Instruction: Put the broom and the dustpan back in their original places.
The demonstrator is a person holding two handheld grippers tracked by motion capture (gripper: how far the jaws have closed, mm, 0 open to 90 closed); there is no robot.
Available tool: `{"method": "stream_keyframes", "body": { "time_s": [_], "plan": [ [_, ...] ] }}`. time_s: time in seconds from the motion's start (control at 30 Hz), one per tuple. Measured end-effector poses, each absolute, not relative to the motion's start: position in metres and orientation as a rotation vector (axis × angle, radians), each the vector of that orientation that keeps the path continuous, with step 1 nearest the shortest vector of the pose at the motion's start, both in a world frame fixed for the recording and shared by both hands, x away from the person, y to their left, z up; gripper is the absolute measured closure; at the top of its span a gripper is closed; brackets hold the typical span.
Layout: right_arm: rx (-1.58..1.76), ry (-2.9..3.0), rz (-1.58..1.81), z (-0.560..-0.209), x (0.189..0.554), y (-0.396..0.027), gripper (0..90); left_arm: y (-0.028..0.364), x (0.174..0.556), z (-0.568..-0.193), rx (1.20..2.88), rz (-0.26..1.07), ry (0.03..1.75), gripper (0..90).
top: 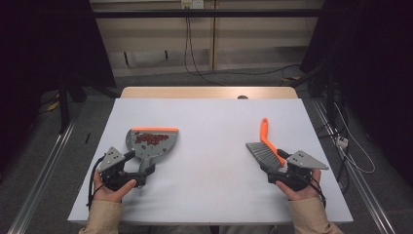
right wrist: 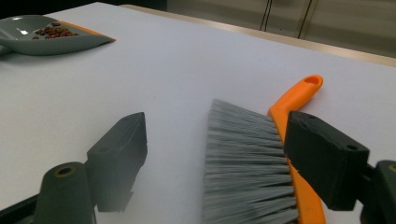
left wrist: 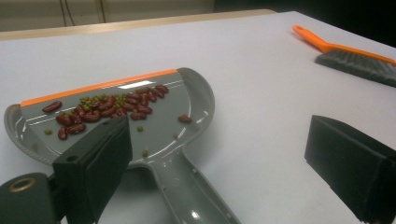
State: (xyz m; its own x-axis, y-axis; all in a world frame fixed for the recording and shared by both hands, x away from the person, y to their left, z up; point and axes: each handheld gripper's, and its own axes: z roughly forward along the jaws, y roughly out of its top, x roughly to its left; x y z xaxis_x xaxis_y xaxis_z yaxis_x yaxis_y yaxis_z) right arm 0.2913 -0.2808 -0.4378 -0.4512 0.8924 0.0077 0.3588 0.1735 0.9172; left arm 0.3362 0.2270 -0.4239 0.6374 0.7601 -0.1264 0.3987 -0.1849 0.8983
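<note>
dustpan [top: 152,141] flat near bench [top: 214,122] left edge, beans [left wrist: 107,108] kept pooled behind its orange lip | left gripper [top: 138,171] spread astride handle, not pinching | hand brush [top: 267,148] lying near right edge, set down | right gripper [top: 275,171] spread around brush, no grip

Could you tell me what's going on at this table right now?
A person holds a gripper in each hand at a white table. The left gripper sits open by the handle of a grey dustpan, which lies flat with red beans and a few small green ones gathered near its orange lip. The right gripper is open around the orange-handled brush, which lies on the table, not clamped.
</note>
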Motion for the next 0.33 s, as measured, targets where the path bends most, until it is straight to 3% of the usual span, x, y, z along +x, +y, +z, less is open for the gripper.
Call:
{"method": "stream_keyframes", "body": {
  "time_s": [0.33],
  "plan": [
    [1.178, 1.938, 1.289, -0.4426, 0.2850, -0.2897, 19.4, 0.2288, 0.3368, -0.4280, 1.809, 0.409, 0.929, 7.2]
  ]
}}
